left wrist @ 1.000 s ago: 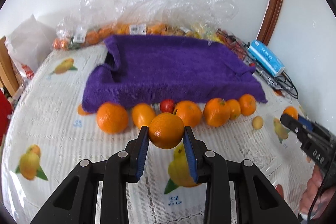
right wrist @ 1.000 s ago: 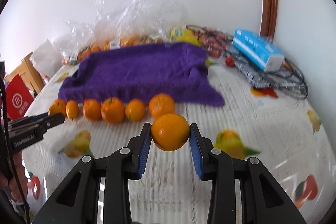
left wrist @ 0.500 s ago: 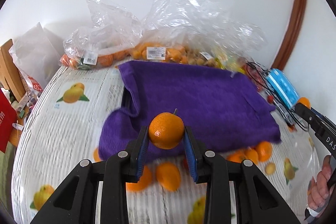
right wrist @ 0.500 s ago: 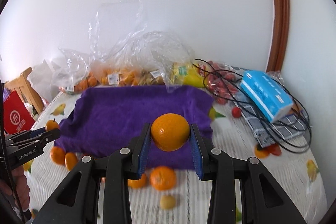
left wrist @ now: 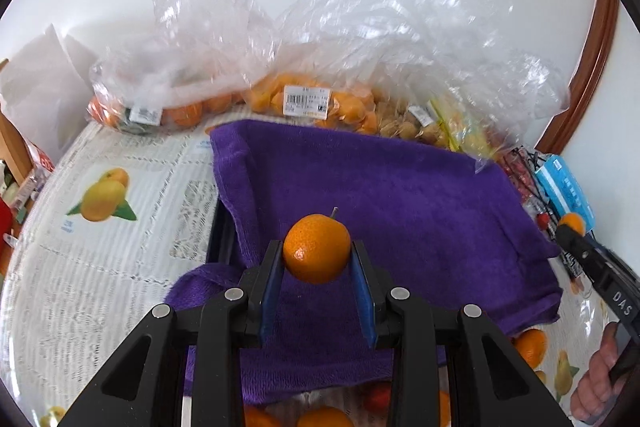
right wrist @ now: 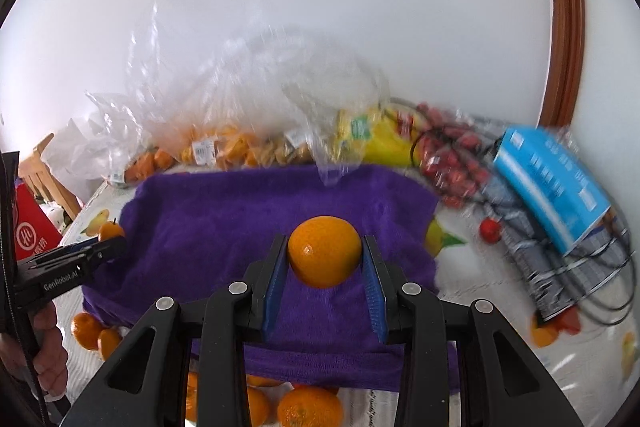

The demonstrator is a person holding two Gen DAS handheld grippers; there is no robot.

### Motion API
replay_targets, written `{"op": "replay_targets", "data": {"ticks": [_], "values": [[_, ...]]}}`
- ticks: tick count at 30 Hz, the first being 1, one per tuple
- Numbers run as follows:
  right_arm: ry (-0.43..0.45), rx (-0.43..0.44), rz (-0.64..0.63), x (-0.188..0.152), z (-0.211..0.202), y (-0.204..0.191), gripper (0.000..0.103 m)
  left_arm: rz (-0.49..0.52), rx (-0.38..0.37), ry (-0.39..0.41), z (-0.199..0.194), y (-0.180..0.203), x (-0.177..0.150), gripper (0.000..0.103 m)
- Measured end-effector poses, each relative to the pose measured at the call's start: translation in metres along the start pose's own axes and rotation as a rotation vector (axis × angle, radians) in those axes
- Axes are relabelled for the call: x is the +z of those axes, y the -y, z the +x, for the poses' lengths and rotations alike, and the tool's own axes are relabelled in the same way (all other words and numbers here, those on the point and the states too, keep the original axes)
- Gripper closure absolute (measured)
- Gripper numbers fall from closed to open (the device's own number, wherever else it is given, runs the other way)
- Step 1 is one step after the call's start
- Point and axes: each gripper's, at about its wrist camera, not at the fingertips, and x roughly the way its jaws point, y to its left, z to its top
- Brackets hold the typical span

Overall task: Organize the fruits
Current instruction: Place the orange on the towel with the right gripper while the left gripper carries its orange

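My left gripper [left wrist: 316, 251] is shut on a small orange with a short stem [left wrist: 316, 247] and holds it above the near part of the purple towel [left wrist: 420, 195]. The right gripper [right wrist: 325, 255] is shut on a smooth round orange [right wrist: 324, 251], also above the towel [right wrist: 224, 211]. Each gripper shows in the other's view with its fruit: the right one [left wrist: 576, 241] at the towel's right edge, the left one [right wrist: 110, 249] at its left edge. Several loose oranges [right wrist: 310, 407] lie in a row along the towel's near edge.
Clear plastic bags of fruit [left wrist: 304, 99] are piled against the wall behind the towel. To the right lie a blue box [right wrist: 552, 183], black cables [right wrist: 612, 291] and a loose cherry tomato [right wrist: 490, 230]. A red box [right wrist: 30, 237] stands at the left.
Both grippers have carried their oranges forward, from in front of the row of loose oranges to over the purple towel. The row now lies under the gripper bodies. Both grips are unchanged.
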Motion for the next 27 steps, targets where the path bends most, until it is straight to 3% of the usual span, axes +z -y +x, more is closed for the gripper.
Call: {"op": "replay_targets", "data": {"ticks": [3,10,27], "values": [[-0.028,-0.010,0.005,-0.006,0.009,0.002,0.067,-0.013,0.002,-0.011,0.006,-0.004,-0.003,0.072],[-0.005,-0.042,-0.012,-0.016,0.008,0.004,0.067,-0.032,-0.062,-0.032,0.011,-0.006,-0.010,0.072],[-0.105,-0.048,-0.034,-0.034,0.038,-0.001,0.067,0.016,-0.008,-0.055,0.025,0.006,-0.017,0.072]]}}
